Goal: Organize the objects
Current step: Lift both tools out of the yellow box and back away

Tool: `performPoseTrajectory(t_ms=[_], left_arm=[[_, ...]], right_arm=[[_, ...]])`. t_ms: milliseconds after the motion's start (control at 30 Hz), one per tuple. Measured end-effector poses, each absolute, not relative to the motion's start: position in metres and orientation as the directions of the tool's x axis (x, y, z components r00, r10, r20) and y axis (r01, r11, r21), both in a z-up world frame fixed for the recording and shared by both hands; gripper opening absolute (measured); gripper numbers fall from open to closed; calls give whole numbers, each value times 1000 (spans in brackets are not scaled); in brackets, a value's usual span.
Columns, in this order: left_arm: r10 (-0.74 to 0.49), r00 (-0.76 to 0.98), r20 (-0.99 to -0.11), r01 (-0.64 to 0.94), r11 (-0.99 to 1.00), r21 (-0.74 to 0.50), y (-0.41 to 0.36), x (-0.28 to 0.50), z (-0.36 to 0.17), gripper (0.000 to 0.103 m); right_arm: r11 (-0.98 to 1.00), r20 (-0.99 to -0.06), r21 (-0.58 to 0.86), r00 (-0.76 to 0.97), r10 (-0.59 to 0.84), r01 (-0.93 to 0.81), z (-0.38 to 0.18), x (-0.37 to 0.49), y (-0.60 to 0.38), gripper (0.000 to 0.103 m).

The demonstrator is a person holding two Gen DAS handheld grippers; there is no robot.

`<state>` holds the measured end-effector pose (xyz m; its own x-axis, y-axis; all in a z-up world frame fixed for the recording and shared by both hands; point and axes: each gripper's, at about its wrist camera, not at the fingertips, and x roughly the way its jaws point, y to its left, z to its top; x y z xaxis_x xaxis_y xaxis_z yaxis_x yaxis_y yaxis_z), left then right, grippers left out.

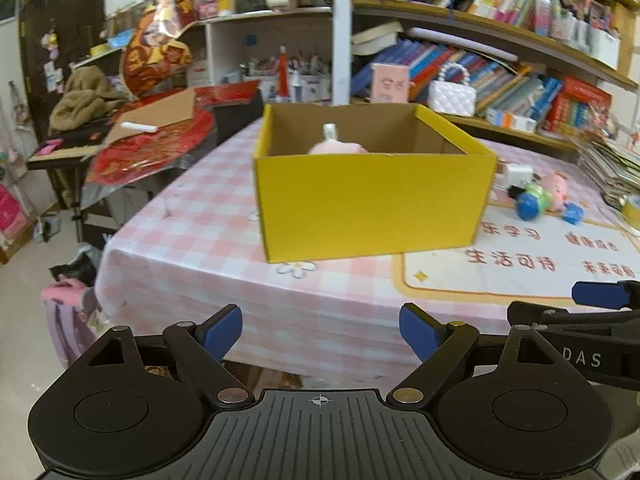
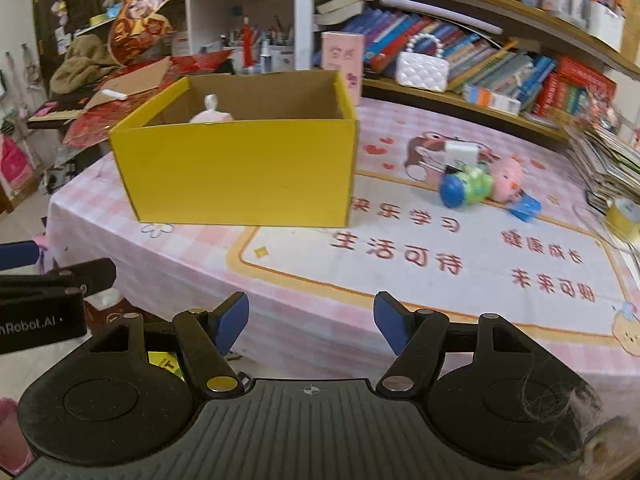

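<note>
An open yellow cardboard box (image 1: pixel 368 204) (image 2: pixel 240 172) stands on the table with a pink soft toy (image 1: pixel 338 147) (image 2: pixel 210 115) inside it. To its right lie a pink pig toy (image 2: pixel 506 178) (image 1: pixel 558 190), a green and blue toy (image 2: pixel 466 186) (image 1: pixel 532 199), a small blue block (image 2: pixel 526 207) (image 1: pixel 573 213) and a white box with a clip (image 2: pixel 462 157) (image 1: pixel 518 176). My left gripper (image 1: pixel 320 330) is open and empty, held before the table's near edge, facing the box. My right gripper (image 2: pixel 312 322) is open and empty, to the right of the left one.
The table has a pink checked cloth (image 2: pixel 400 264) with a printed mat. Bookshelves (image 2: pixel 500 60) and a white quilted handbag (image 2: pixel 422 68) stand behind it. A stack of books (image 2: pixel 612 168) and a yellow tape roll (image 2: pixel 622 216) are at the right edge. Red decorations and cardboard (image 1: pixel 152 132) clutter the left.
</note>
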<state>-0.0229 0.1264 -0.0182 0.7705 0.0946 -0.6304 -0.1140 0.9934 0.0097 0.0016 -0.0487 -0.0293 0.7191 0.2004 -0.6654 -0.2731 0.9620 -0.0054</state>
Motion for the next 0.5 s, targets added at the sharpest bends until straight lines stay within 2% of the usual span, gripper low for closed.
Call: performPoseTrajectory(t_ms=[500], left_arm=[[-18, 760, -650, 25, 1000, 2, 82, 2, -23, 89]], right_arm=[[993, -681, -6, 727, 85, -122, -32, 3, -93, 69]])
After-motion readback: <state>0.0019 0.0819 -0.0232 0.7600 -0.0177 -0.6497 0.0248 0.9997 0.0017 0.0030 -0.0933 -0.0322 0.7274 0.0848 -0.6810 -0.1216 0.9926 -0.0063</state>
